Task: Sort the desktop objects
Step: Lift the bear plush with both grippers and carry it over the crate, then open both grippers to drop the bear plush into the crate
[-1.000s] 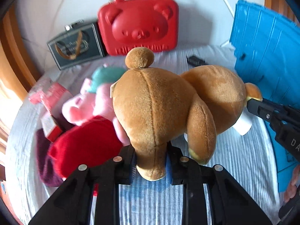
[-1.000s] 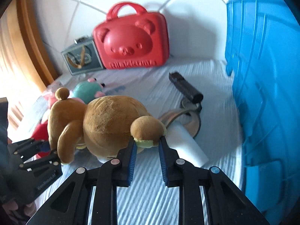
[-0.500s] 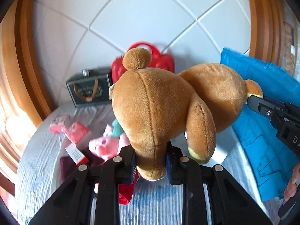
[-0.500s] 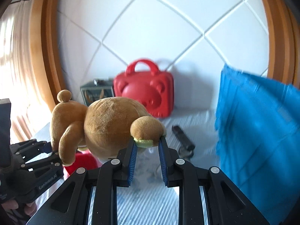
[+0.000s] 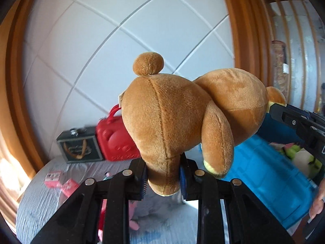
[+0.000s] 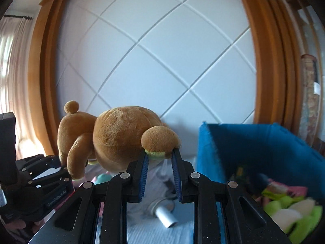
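Currently the plush bear [image 5: 182, 122] hangs in the air, left of the blue bin [image 6: 264, 148]. Left gripper [image 5: 163, 180] fingers are clamped on one limb, right gripper [image 6: 160, 159] fingers on another (probably a foot; view partial). Soft, light, compressible, non-fragile. Limbs give adequate hold, though the body sags between them.

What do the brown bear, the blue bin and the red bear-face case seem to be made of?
Brown bear: soft plush fabric, matte, with short fuzzy pile and a stitched seam along its body.
Blue bin: looks like stiff plastic or coated fabric with a dull finish; blur leaves this open.
Red bear-face case: probably hard moulded plastic, smooth and slightly glossy, with a raised face and a loop handle.
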Motion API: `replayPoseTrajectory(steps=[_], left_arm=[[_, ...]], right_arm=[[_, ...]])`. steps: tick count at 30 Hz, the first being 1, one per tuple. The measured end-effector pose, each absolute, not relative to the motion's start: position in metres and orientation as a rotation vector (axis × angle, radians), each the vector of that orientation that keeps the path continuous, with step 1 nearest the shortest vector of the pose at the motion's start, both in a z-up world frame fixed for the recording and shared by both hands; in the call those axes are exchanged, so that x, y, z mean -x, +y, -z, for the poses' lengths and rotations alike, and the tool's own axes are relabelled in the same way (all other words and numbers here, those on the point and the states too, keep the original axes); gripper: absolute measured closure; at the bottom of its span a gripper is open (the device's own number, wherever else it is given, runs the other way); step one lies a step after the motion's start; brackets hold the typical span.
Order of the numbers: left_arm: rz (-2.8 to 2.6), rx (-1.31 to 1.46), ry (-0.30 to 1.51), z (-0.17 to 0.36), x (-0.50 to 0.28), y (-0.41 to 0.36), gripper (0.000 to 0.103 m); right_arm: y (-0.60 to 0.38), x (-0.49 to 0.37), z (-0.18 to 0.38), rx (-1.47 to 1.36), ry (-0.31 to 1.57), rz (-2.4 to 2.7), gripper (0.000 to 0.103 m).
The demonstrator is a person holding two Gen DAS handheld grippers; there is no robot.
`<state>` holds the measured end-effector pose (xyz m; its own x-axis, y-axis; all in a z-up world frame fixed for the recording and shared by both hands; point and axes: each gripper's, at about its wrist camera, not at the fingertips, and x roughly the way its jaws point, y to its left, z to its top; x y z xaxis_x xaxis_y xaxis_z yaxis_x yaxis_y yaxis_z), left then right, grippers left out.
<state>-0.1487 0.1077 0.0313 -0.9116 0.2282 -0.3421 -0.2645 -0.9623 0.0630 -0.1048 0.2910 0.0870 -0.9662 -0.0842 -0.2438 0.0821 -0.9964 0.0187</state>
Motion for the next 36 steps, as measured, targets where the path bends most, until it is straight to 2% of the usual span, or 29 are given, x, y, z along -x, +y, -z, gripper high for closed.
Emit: replayPoseTrajectory(steps=[7, 19, 36], left_arm=[[-2.701, 0.384, 0.196, -0.058, 0.138, 0.192, 0.079], [-2.575, 0.416, 0.256, -0.062, 0.146, 0.307, 0.079], [-2.541, 0.629, 0.372, -0.042, 0.178, 0.369, 0.077]], right_arm=[[0.363, 0.066, -0.12, -0.275, -0.006, 3.218, 0.08], [0.463, 0.045, -0.127, -0.327, -0.018, 3.361, 0.08], [0.521, 0.069, -0.105, -0.474, -0.178, 3.362, 0.076]])
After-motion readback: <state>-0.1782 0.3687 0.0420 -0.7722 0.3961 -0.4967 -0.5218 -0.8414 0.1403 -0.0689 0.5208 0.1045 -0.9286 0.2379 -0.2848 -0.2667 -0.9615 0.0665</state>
